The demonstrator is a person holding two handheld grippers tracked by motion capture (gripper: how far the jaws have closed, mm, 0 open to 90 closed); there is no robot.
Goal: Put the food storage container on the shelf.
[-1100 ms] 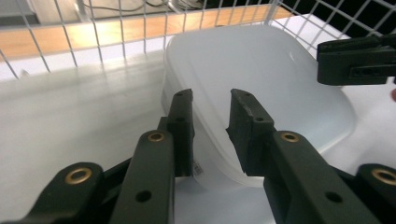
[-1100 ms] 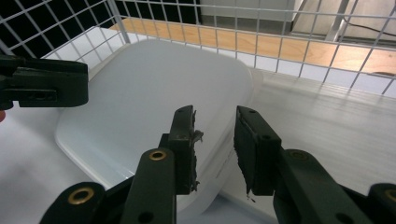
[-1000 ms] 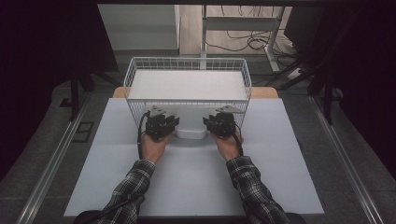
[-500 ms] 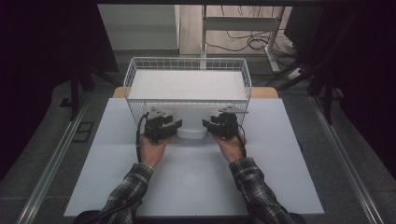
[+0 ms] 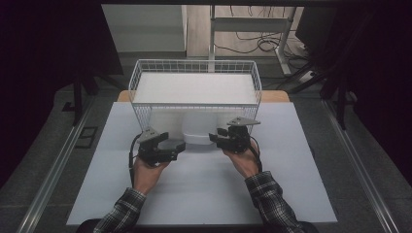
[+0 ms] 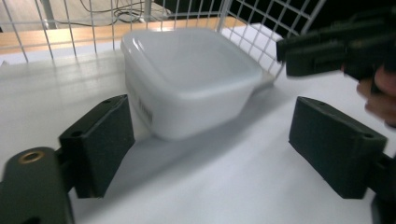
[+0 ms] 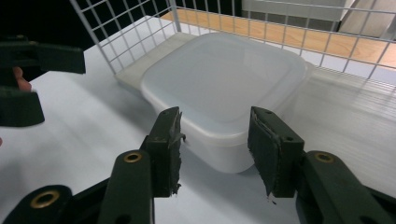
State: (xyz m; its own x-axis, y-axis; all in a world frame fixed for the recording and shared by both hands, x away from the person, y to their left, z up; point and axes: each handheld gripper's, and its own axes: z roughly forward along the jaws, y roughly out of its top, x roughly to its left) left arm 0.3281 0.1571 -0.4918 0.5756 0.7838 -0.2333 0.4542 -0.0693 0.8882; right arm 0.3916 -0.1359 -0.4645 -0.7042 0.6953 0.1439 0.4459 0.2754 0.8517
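Black fingers on the left gripper (image 5: 171, 147) are spread wide and hold nothing. The right gripper (image 5: 217, 138) has its fingers part open, with a smaller gap, and they hold nothing too.

Between the two grippers sits a white plastic tub (image 5: 199, 132) with its lid on. It rests on the white surface (image 5: 204, 189), with its back part under the front of the wire basket (image 5: 194, 68), which seems to be standing on short legs. The left fingers are just beside the tub's left side. The right fingers are near its right corner but not touching.

I think the step is to grab the tub. To do it well, each gripper should slide in low and straight, with a finger on each side of the rim, then squeeze gently. The plastic looks smooth and may slip.

Count: one tub, one basket, two grippers.
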